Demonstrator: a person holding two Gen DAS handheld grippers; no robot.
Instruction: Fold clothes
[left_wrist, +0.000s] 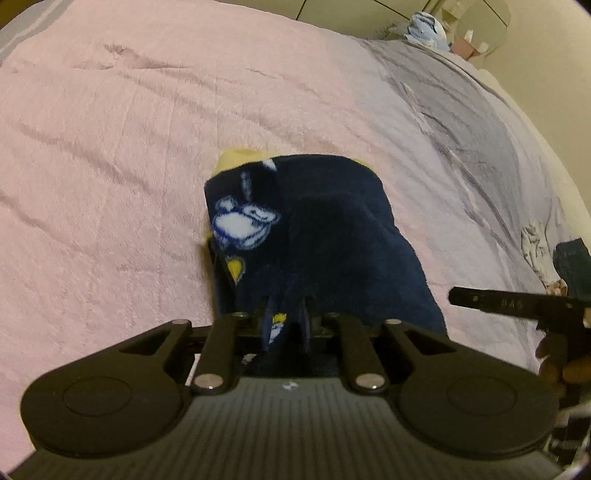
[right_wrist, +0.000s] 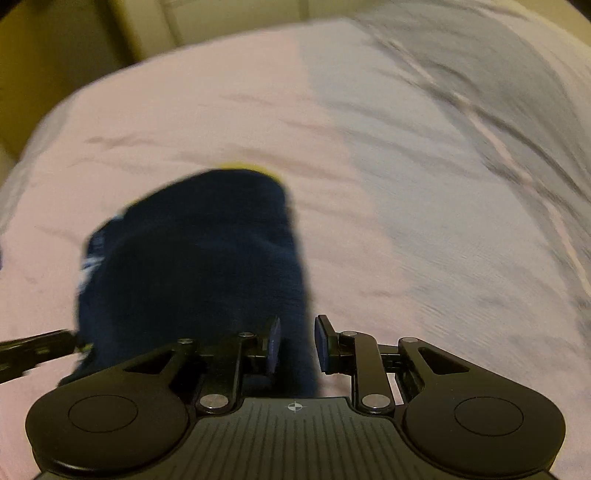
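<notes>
Black linkage arms and round pivot housings fill the bottom of both wrist views. Between the nearly closed fingers of the left gripper (left_wrist: 287, 321) sits a bunched fold of a navy fleece garment (left_wrist: 314, 236), and the pads press on it from both sides. From that pinch the cloth hangs and spreads away from the camera, over the pink blanket (left_wrist: 110, 166) that covers the bed.

In the right wrist view, the right gripper (right_wrist: 297, 343) stands with a narrow gap between its blue-padded fingers (right_wrist: 322, 345). The same navy garment (right_wrist: 192, 266) runs through that gap against the left pad, while the right pad shows a strip of pink blanket beside it; that view is blurred, so I cannot tell whether the cloth is truly clamped.

The garment is dark navy and fuzzy, printed with white cartoon figures outlined in blue and small yellow patches. A pale yellow lining (left_wrist: 236, 157) peeks out at its far edge. It lies near the middle of the bed, with the blanket turning from pink to grey-lilac toward the right edge.

At the right edge of the left view, the other gripper's black finger (left_wrist: 513, 302) and a hand (left_wrist: 554, 365) show, close beside the garment.
</notes>
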